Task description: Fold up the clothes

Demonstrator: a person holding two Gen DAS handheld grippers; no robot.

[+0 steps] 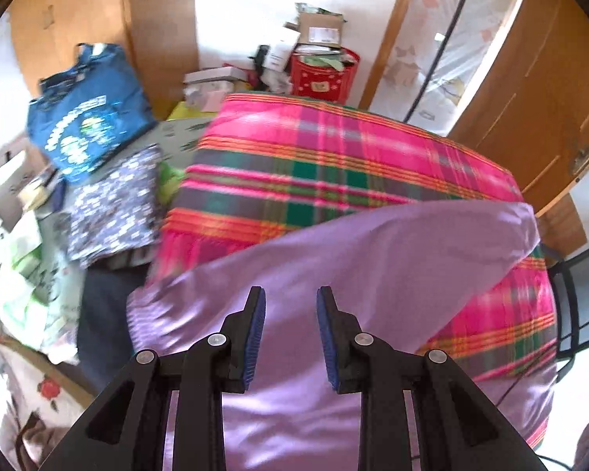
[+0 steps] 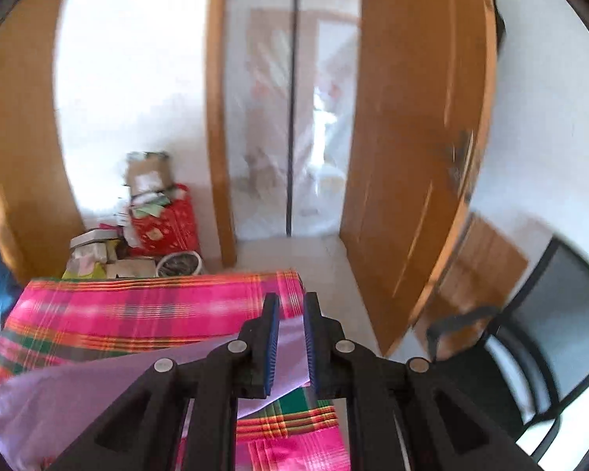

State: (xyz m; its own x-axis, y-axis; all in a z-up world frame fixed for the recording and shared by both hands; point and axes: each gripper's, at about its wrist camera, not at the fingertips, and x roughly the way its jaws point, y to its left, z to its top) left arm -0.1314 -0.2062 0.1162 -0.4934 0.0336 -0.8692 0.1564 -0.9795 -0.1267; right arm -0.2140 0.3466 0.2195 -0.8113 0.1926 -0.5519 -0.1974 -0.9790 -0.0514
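Note:
A shiny lilac garment [image 1: 333, 259] lies spread on a table under a pink, green and orange plaid cloth [image 1: 314, 157]. One of its corners reaches toward the table's far right edge. My left gripper [image 1: 290, 294] hovers over the garment, open, with nothing between its blue pads. In the right wrist view the lilac garment [image 2: 78, 392] runs from the lower left up behind my right gripper [image 2: 291, 302]. A corner of it shows through the narrow gap between the pads, which are apart and not pressing on it.
Left of the plaid sit a blue bag [image 1: 86, 117] and a folded blue-and-white patterned cloth [image 1: 114, 204]. A red tin [image 2: 165, 219] and boxes are piled on the floor by the far wall. A wooden door [image 2: 412, 157] and a black chair [image 2: 549, 314] stand to the right.

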